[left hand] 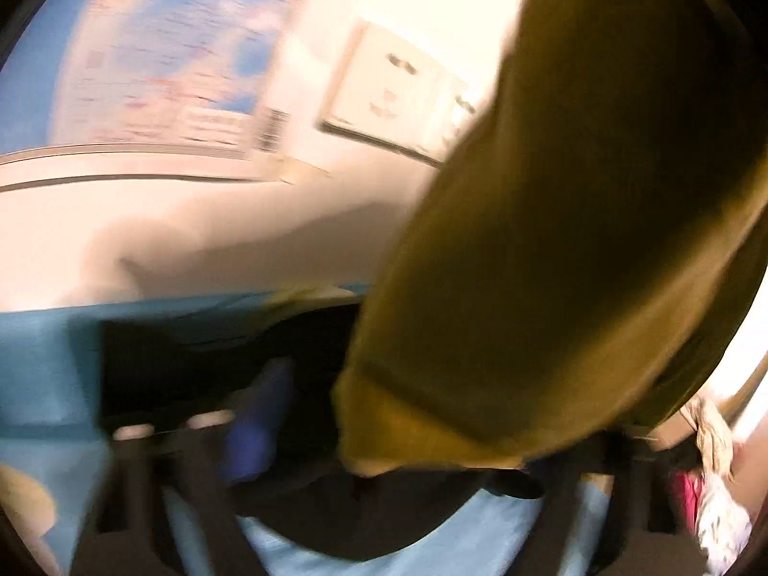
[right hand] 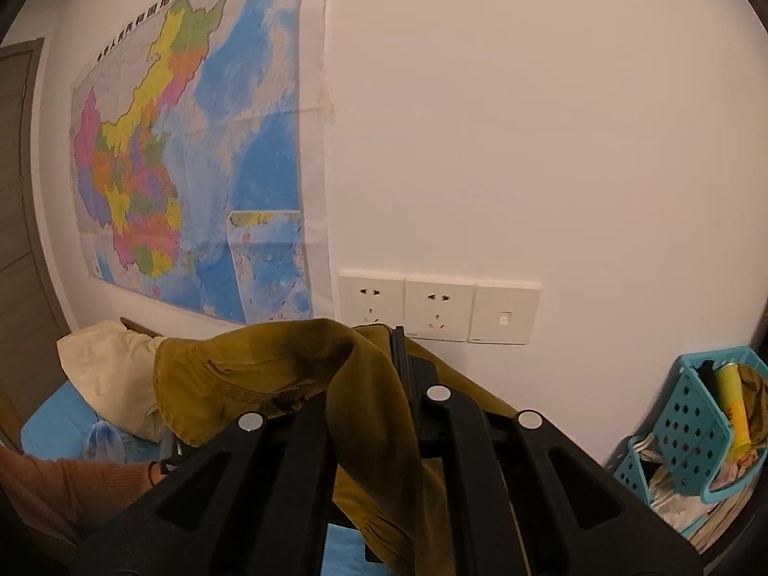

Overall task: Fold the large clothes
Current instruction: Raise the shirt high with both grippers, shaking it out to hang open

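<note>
Right tongs are clamped shut on the mustard garment, lifted before the wall with its bulk hanging toward seven o'clock. Left tongs (badly blurred) look nearly closed; what they grip, I cannot tell. Folding has barely begun, I judge.

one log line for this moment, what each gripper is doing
right gripper: shut on mustard garment, lifted in front of wall sockets | left gripper: blurred, at garment hem, grip unclear | step: lifting garment, not folded
</note>
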{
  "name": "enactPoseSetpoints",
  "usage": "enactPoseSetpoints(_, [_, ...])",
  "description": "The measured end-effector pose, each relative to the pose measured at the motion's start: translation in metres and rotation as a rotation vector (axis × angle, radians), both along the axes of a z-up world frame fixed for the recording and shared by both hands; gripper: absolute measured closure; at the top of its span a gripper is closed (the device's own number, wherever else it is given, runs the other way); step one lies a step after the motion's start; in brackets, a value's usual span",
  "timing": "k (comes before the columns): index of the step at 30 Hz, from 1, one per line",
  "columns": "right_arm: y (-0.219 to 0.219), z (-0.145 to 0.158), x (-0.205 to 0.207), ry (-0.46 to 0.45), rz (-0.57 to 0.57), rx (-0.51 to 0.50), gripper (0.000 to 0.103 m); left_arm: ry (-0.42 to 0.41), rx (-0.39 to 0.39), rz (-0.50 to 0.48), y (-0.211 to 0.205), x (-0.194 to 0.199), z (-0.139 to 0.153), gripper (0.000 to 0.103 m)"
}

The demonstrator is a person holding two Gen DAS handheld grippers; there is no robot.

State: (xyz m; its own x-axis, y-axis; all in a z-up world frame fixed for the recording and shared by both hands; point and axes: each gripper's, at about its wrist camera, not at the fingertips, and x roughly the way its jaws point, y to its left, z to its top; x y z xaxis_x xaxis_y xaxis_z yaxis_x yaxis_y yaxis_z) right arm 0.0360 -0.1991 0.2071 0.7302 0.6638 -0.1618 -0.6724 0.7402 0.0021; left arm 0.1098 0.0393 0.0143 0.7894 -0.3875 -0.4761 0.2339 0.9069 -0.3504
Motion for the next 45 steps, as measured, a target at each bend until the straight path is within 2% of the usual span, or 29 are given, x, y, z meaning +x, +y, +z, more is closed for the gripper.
enactPoseSetpoints(1, [-0.007, 0.003, -0.004, -0.009, -0.014, 0.017, 0.101, 0.043, 0.009, -0.048, -0.007, 0.007, -0.002, 0.103])
enactPoseSetpoints(2, [-0.013, 0.007, -0.007, -0.015, -0.021, 0.029, 0.101, 0.061, 0.003, -0.063, -0.009, 0.008, 0.0, 0.102])
enactPoseSetpoints(3, [-0.024, 0.015, -0.015, -0.029, -0.033, 0.048, 0.101, 0.041, 0.001, -0.052, -0.008, 0.005, 0.006, 0.102])
enactPoseSetpoints(6, [-0.048, 0.04, -0.046, -0.094, -0.062, 0.074, 0.101, -0.066, -0.036, -0.079, -0.003, -0.016, 0.054, 0.103])
enactPoseSetpoints(9, [-0.072, 0.07, -0.091, -0.186, -0.076, 0.11, 0.101, -0.214, -0.062, -0.108, 0.006, -0.054, 0.123, 0.103])
enactPoseSetpoints(12, [-0.095, 0.097, -0.149, -0.301, -0.047, 0.169, 0.101, -0.417, -0.062, -0.12, 0.008, -0.119, 0.2, 0.103])
enactPoseSetpoints(15, [-0.114, 0.116, -0.205, -0.393, -0.022, 0.221, 0.101, -0.542, -0.046, -0.111, 0.013, -0.179, 0.248, 0.103])
enactPoseSetpoints(17, [-0.118, 0.121, -0.229, -0.429, -0.004, 0.233, 0.101, -0.599, -0.027, -0.085, 0.013, -0.213, 0.264, 0.102])
enactPoseSetpoints(19, [-0.117, 0.121, -0.248, -0.432, 0.003, 0.226, 0.101, -0.616, 0.014, -0.089, 0.004, -0.234, 0.26, 0.099])
enactPoseSetpoints(20, [-0.115, 0.119, -0.251, -0.419, 0.005, 0.225, 0.101, -0.611, 0.042, -0.094, -0.005, -0.24, 0.251, 0.089])
enactPoseSetpoints(21, [-0.111, 0.117, -0.253, -0.398, 0.016, 0.216, 0.101, -0.596, 0.074, -0.105, -0.011, -0.25, 0.241, 0.066])
enactPoseSetpoints(22, [-0.107, 0.114, -0.253, -0.381, 0.03, 0.21, 0.101, -0.557, 0.103, -0.126, -0.025, -0.25, 0.222, 0.055])
enactPoseSetpoints(23, [-0.101, 0.109, -0.252, -0.355, 0.042, 0.206, 0.101, -0.523, 0.118, -0.145, -0.03, -0.255, 0.207, 0.039])
enactPoseSetpoints(24, [-0.095, 0.106, -0.251, -0.336, 0.052, 0.196, 0.101, -0.48, 0.14, -0.179, -0.039, -0.258, 0.186, 0.035])
enactPoseSetpoints(26, [-0.079, 0.096, -0.25, -0.301, 0.078, 0.175, 0.101, -0.408, 0.143, -0.218, -0.05, -0.263, 0.15, 0.035])
enactPoseSetpoints(28, [-0.066, 0.089, -0.252, -0.28, 0.104, 0.157, 0.101, -0.355, 0.16, -0.233, -0.062, -0.265, 0.12, 0.042])
enactPoseSetpoints(29, [-0.062, 0.085, -0.257, -0.274, 0.108, 0.151, 0.101, -0.341, 0.174, -0.237, -0.067, -0.265, 0.108, 0.066])
enactPoseSetpoints(30, [-0.057, 0.083, -0.261, -0.27, 0.118, 0.135, 0.101, -0.354, 0.214, -0.204, -0.068, -0.266, 0.1, 0.086])
enactPoseSetpoints(32, [-0.054, 0.08, -0.271, -0.267, 0.115, 0.124, 0.101, -0.37, 0.206, -0.142, -0.054, -0.268, 0.098, 0.096])
enactPoseSetpoints(34, [-0.058, 0.08, -0.286, -0.289, 0.104, 0.128, 0.101, -0.397, 0.147, -0.089, -0.022, -0.275, 0.117, 0.099])
enactPoseSetpoints(36, [-0.07, 0.084, -0.304, -0.318, 0.114, 0.152, 0.101, -0.45, 0.097, -0.054, 0.011, -0.285, 0.15, 0.099])
enactPoseSetpoints(39, [-0.086, 0.09, -0.333, -0.39, 0.117, 0.183, 0.101, -0.578, 0.116, 0.007, 0.035, -0.328, 0.206, 0.099])
enactPoseSetpoints(42, [-0.101, 0.095, -0.354, -0.413, 0.127, 0.21, 0.101, -0.645, 0.072, -0.006, 0.059, -0.367, 0.252, 0.098])
enactPoseSetpoints(43, [-0.105, 0.094, -0.358, -0.418, 0.129, 0.213, 0.101, -0.677, 0.089, -0.002, 0.065, -0.385, 0.267, 0.098])
enactPoseSetpoints(45, [-0.104, 0.091, -0.364, -0.416, 0.148, 0.211, 0.101, -0.716, 0.175, 0.044, 0.067, -0.423, 0.289, 0.098])
